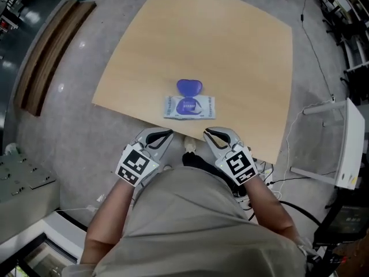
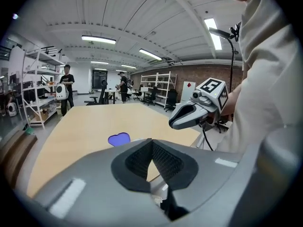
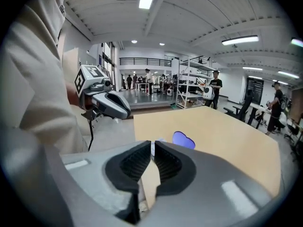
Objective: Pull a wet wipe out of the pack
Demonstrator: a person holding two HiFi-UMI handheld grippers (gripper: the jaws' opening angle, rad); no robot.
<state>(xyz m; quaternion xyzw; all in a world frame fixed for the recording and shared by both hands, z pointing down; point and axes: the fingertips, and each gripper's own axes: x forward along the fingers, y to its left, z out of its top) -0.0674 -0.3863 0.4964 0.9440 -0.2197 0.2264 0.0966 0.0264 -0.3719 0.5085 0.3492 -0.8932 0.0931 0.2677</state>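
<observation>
The wet wipe pack lies flat near the front edge of the wooden table, its purple heart-shaped lid flipped open toward the far side. Both grippers hover short of that edge, close to my body, empty and apart from the pack. My left gripper is shut and points at the pack from the near left. My right gripper mirrors it from the near right, jaws together. In the left gripper view the lid shows above the shut jaws; in the right gripper view the lid lies beyond the jaws.
A white stand and floor cables are at the right. Wooden boards lie on the floor at the left, a grey metal plate nearer. People and shelving stand far behind the table.
</observation>
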